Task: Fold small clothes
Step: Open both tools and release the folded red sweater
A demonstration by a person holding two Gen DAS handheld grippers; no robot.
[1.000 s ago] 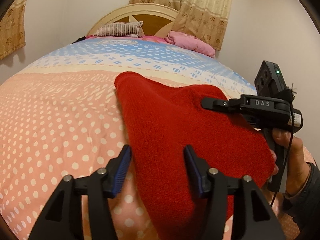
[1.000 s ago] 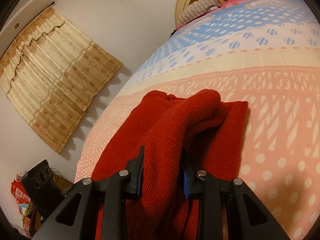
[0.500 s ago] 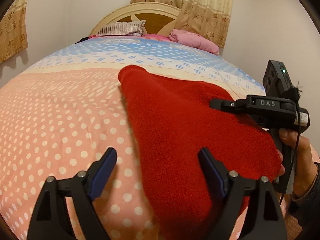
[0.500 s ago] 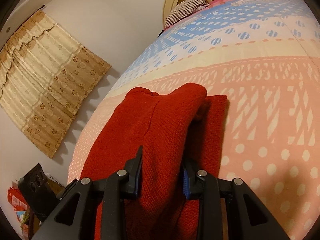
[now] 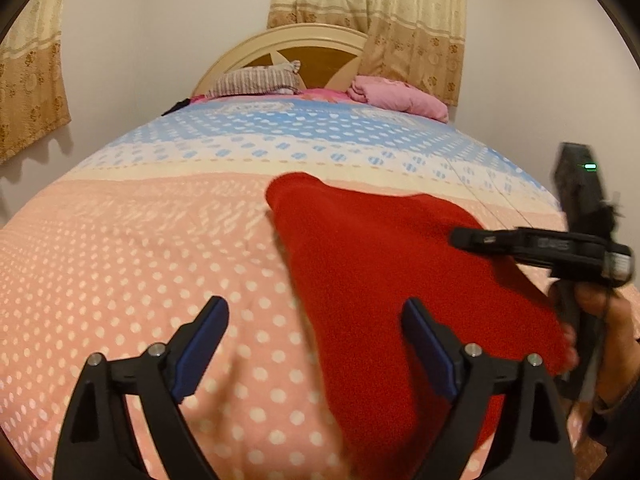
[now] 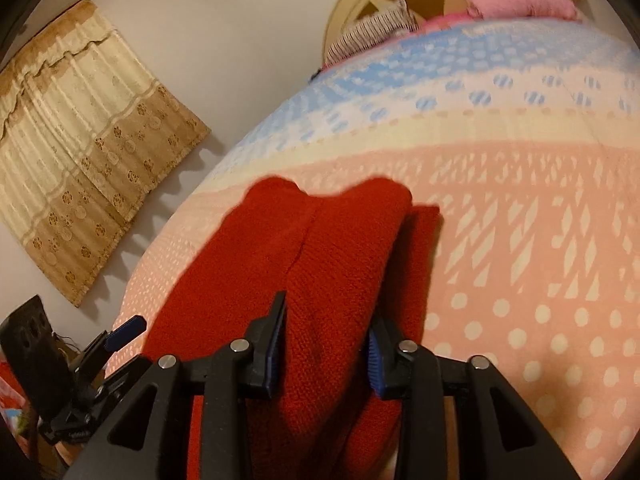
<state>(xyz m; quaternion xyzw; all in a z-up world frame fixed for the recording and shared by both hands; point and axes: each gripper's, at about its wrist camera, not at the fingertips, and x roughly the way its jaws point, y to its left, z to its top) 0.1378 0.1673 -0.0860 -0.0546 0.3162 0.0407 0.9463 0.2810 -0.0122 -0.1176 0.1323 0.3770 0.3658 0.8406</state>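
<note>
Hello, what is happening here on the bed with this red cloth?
A person is folding a small red knitted garment on a bed with a dotted bedspread, a handheld claw in each hand. The left claw stands wide open after just opening, with only the garment's edge lying between its fingers. The right claw has a raised fold of the garment between its pads and has just been opening, so it seems to be letting go.

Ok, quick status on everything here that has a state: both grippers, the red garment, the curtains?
left gripper: jaws wide open, just opened, empty.
right gripper: jaws just opening, fold of knit between them.
red knit garment: partly folded, on the bedspread.
curtains: drawn.
</note>
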